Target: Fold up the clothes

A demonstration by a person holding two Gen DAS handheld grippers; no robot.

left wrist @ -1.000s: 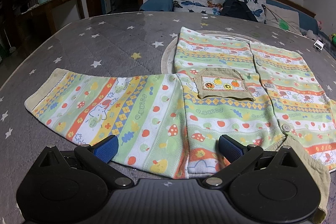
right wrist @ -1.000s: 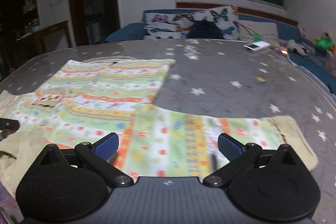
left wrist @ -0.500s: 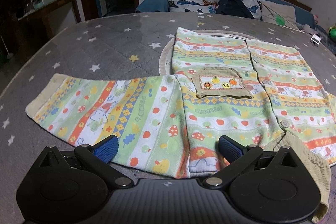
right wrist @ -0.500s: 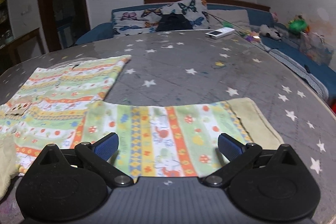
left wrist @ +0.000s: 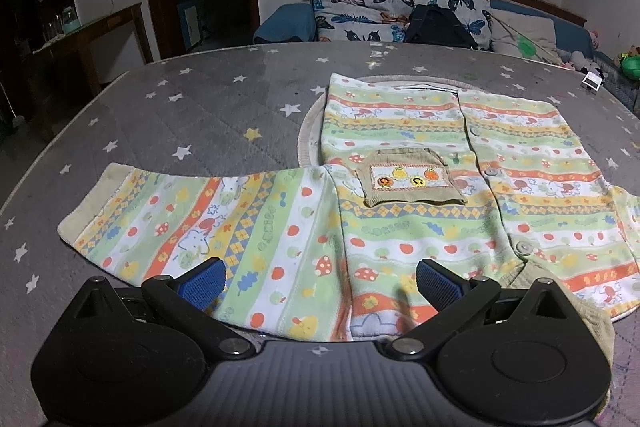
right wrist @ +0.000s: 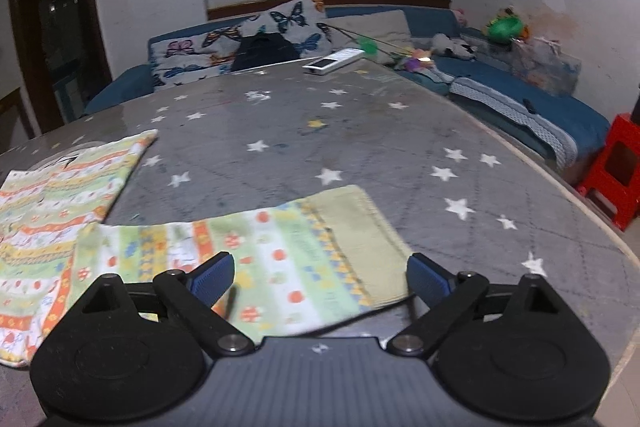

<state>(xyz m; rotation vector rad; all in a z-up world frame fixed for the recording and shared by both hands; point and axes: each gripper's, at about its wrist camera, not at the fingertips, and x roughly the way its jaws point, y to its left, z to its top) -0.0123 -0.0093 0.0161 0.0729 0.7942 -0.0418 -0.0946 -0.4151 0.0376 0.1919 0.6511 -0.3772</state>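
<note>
- Patterned cardigan (left wrist: pixel 420 187) lies flat mid-table, sleeves spread toward both side edges.
- Left gripper (left wrist: pixel 320 277) gapes over its shoulder seam.
- Right gripper (right wrist: pixel 320 273), jaws narrowing slightly, unclamped, straddles the cuff (right wrist: pixel 356 227).
- Remote (right wrist: pixel 332 61) at far edge.

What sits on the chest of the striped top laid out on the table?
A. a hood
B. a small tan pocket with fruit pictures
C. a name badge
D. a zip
B: in the left wrist view a tan pocket with a strip of fruit pictures is on the front of the top, beside the button line.
</note>
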